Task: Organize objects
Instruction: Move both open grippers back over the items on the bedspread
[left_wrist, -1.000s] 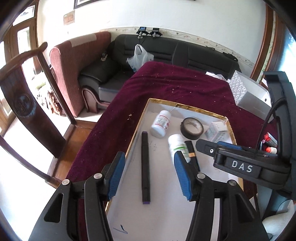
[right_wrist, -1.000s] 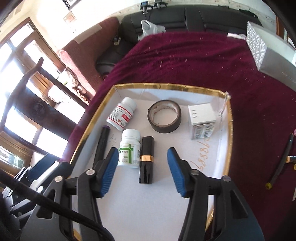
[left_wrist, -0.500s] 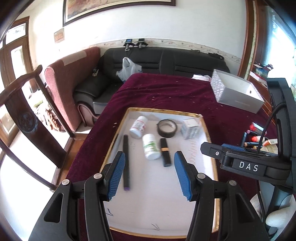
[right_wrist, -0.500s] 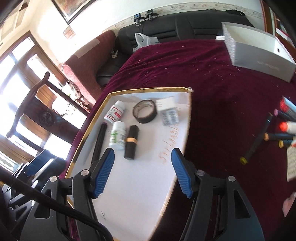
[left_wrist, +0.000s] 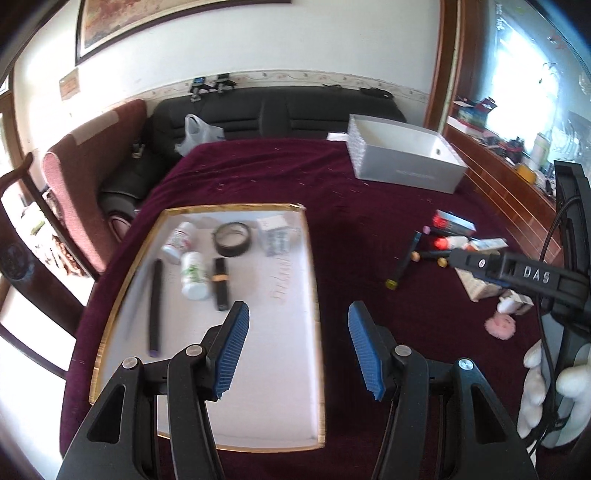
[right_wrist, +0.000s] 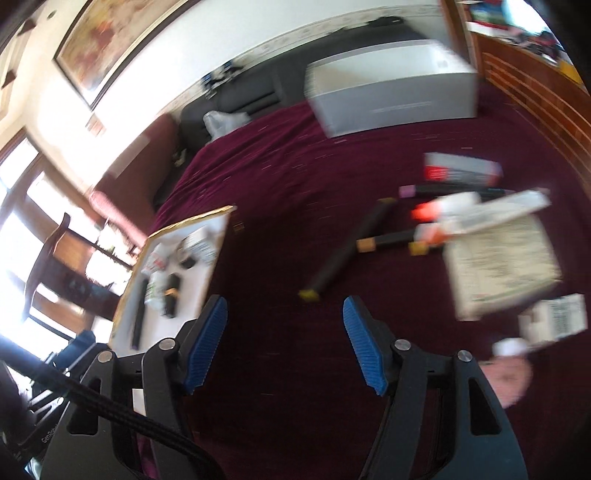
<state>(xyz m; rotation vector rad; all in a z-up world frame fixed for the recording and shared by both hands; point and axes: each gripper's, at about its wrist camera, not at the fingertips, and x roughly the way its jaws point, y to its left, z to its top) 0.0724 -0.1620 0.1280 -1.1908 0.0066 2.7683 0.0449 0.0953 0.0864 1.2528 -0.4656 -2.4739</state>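
The left gripper (left_wrist: 295, 345) hangs over the near right edge of the tray (left_wrist: 314, 295), its ribbed blue fingers (left_wrist: 231, 350) apart with nothing between them. The right gripper (right_wrist: 282, 341) is over bare maroon cloth, its jaws opening – likewise empty.

The desk (left_wrist: 369, 206) is covered in a deep maroon, velvety cloth flecked with pale specks. On it the flat white tray with a thin gold rim carries, near to far: a long slim black stick (left_wrist: 156, 302), a white bottle with a green label (left_wrist: 194, 275) lying on its side, a black lipstick tube with a gold band (left_wrist: 221, 282), then a second white bottle with red print (left_wrist: 179, 242), a dark roll of tape (left_wrist: 232, 239) and a small white box (left_wrist: 275, 236).

To the right of the tray, loose on the cloth, lie a black pen (right_wrist: 347, 251) with a yellow end, more dark pens, a red-capped tube (left_wrist: 452, 243), a flat red-and-grey carton (left_wrist: 454, 221), a printed paper box (right_wrist: 502, 262) and a pink puff (left_wrist: 500, 326) – all smeared by blur in the right wrist view, their print unreadable. Farther back stands an open grey rectangular box (left_wrist: 406, 166); beyond the desk, a black leather sofa (left_wrist: 277, 110)
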